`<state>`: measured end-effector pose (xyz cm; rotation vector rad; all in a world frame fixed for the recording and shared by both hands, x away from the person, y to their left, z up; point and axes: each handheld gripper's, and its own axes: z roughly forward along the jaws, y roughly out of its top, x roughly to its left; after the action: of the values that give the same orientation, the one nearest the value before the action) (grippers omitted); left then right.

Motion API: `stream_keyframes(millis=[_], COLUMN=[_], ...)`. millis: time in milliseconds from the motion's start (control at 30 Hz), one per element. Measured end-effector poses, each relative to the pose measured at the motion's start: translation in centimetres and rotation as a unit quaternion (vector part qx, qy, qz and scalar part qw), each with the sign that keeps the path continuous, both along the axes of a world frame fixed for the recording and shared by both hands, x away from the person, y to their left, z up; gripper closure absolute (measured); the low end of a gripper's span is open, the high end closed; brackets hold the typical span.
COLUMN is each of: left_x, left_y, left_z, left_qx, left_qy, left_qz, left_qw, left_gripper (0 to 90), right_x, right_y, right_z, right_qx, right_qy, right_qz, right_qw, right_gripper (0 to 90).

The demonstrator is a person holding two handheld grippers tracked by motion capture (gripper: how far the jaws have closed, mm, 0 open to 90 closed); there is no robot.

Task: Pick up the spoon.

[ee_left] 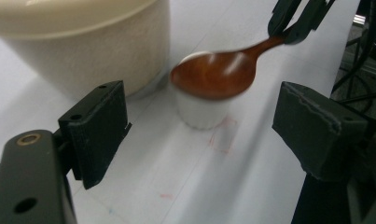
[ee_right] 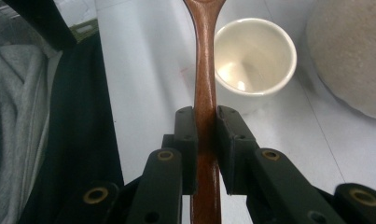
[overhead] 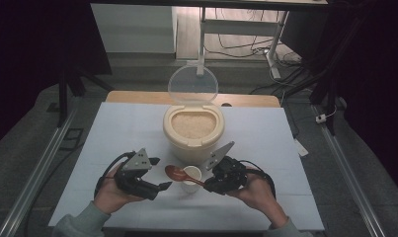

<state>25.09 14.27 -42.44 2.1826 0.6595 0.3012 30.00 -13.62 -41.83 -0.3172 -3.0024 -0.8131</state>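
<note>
Cut off at the top edge of the right gripper view: the bowl of the wooden spoon, leaving just the handle running up past the white cup. Blurred in the left gripper view: the spoon's bowl above the cup, its rim smeared, contents impossible to tell. Hidden there behind that bowl: the cup's mouth. Cropped by the top and left edges beside the cup: the cream rice container, lid and grains out of frame. Clipped at the top edge, past the cup: the right gripper. Hidden in the high view behind the cup: part of the container's foot.
</note>
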Motion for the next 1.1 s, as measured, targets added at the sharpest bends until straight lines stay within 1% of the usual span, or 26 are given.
stream_keyframes(millis=[33,67,200,333,367,400,433,500,533,567,600,633,667,700,733,767,800,833,867,900,933,967,1000,1033,1067,1100], left_x=[0.3,0.4,1.0,1.4,1.4,1.5,1.6,1.7,1.8,1.9,1.9,2.0,1.9,1.9,1.9,1.9,1.9,1.9,1.9,2.0,2.0,2.0,2.0,2.0,2.1,2.1], left_y=[-0.5,-0.7,-1.4,-2.3,-2.5,-2.7,-2.9,-3.3,-3.5,-3.9,-3.9,-4.4,-4.6,-4.6,-4.8,-5.1,-5.3,-5.8,-5.8,-6.2,-6.2,-6.5,-6.5,-6.7,-7.0,-7.1], left_z=[0.2,0.3,0.3,0.4,0.5,0.5,0.6,0.7,0.7,0.7,0.7,0.8,0.8,0.8,0.8,0.8,0.8,0.7,0.7,0.6,0.6,0.4,0.4,0.4,0.2,0.2], left_qx=[0.002,0.004,0.011,0.025,0.027,0.028,0.029,0.031,0.032,0.036,0.036,0.041,0.045,0.045,0.050,0.053,0.058,0.069,0.069,0.084,0.084,0.095,0.095,0.102,0.111,0.115], left_qy=[-0.002,-0.002,0.001,0.000,-0.001,-0.002,-0.003,-0.004,-0.004,-0.004,-0.004,-0.003,-0.002,-0.002,-0.003,0.000,0.001,0.005,0.005,0.008,0.008,0.016,0.016,0.020,0.027,0.032], left_qz=[-0.009,-0.012,-0.020,-0.033,-0.037,-0.040,-0.044,-0.049,-0.052,-0.060,-0.060,-0.072,-0.080,-0.080,-0.088,-0.093,-0.100,-0.107,-0.107,-0.117,-0.117,-0.125,-0.125,-0.129,-0.134,-0.136], left_qw=[1.0000,0.9999,0.9997,0.9991,0.9990,0.9988,0.9986,0.9983,0.9981,0.9975,0.9975,0.9965,0.9958,0.9958,0.9949,0.9942,0.9933,0.9918,0.9918,0.9896,0.9896,0.9874,0.9874,0.9862,0.9844,0.9835], left_gripper=[18.4,18.9,19.9,20.4,20.8,20.8,21.2,21.3,21.7,22.7,23.4,24.2,25.0,26.0,27.1,27.8,27.8,30.1,31.6,33.3,34.9,36.8,38.5,40.4,41.9,43.8], right_x=[-0.1,0.0,0.0,-0.1,-0.3,-0.3,-0.2,-0.3,-0.5,-0.4,-0.4,-0.4,-0.3,-0.3,-0.3,-0.3,-0.3,-0.4,-0.3,-0.5,-0.5,-0.5,-0.5,-0.6,-0.6,-0.6], right_y=[0.0,0.1,0.1,0.2,0.3,0.3,0.4,0.5,0.5,0.5,0.5,0.5,0.5,0.5,0.6,0.7,0.7,0.9,1.0,1.1,1.2,1.3,1.4,1.5,1.7,1.8], right_z=[0.0,0.0,-0.1,0.0,0.2,0.2,0.1,0.2,0.3,0.3,0.3,0.3,0.3,0.4,0.4,0.3,0.3,0.3,0.3,0.3,0.3,0.3,0.3,0.4,0.4,0.3], right_qx=[-0.004,0.000,0.000,0.002,-0.003,-0.003,0.003,0.001,-0.002,0.005,0.005,0.005,0.005,0.004,0.001,0.003,0.003,-0.002,-0.002,-0.005,-0.004,-0.005,-0.005,-0.009,-0.010,-0.011], right_qy=[0.005,-0.002,-0.001,0.000,0.006,0.006,-0.003,0.000,0.004,-0.005,-0.005,-0.005,-0.006,-0.006,-0.008,-0.008,-0.008,-0.005,-0.013,-0.008,-0.014,-0.016,-0.018,-0.021,-0.022,-0.029], right_qz=[-0.004,0.007,0.011,0.011,0.006,0.006,0.017,0.014,0.008,0.021,0.021,0.021,0.022,0.023,0.025,0.026,0.026,0.026,0.035,0.032,0.039,0.040,0.044,0.046,0.048,0.054], right_qw=[1.0000,1.0000,0.9999,0.9999,1.0000,1.0000,0.9998,0.9999,1.0000,0.9998,0.9998,0.9997,0.9997,0.9997,0.9997,0.9996,0.9996,0.9996,0.9993,0.9995,0.9991,0.9991,0.9989,0.9987,0.9985,0.9981], right_gripper=[78.7,78.7,78.7,78.7,78.7,78.7,78.7,78.6,78.7,78.7,78.7,78.7,78.7,78.7,78.7,78.7,78.7,78.7,78.7,78.7,78.7,78.7,78.7,78.6,78.6,78.6])
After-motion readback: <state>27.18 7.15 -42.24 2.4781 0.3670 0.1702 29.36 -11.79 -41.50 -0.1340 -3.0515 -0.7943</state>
